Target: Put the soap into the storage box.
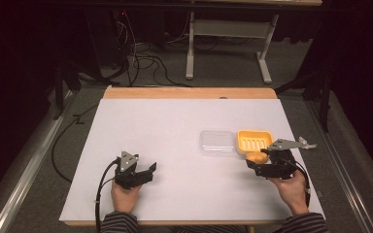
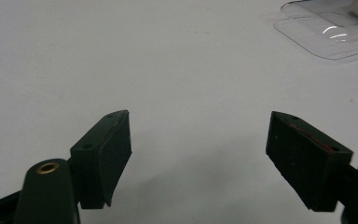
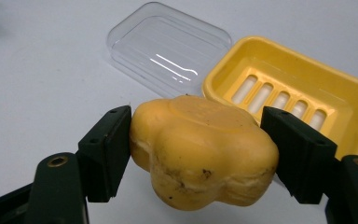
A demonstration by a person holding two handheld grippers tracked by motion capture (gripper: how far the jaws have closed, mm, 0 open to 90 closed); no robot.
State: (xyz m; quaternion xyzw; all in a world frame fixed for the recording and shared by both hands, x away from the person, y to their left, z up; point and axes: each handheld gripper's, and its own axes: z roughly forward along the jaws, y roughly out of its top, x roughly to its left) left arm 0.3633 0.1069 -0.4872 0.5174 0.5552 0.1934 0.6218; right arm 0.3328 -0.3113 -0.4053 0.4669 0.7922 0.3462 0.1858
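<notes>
A lumpy yellow soap bar [image 3: 203,151] is clamped between the jaws of my right gripper [image 3: 198,149], lifted just off the table. From above, the soap bar [image 1: 257,158] and right gripper [image 1: 258,161] hang just in front of the yellow slotted soap dish [image 1: 254,141]. A clear plastic lid [image 1: 217,141] lies upside down to the left of the dish. The dish [image 3: 349,105] and lid [image 3: 168,51] lie beyond the soap. My left gripper [image 1: 148,171] rests open near the table's front left, its jaws [image 2: 198,158] spread wide over bare tabletop.
The white table top [image 1: 175,126] has a wooden strip along its far edge. A corner of the clear lid [image 2: 328,35] lies at the top right of the left gripper view. Cables and a metal stand are on the floor beyond the table.
</notes>
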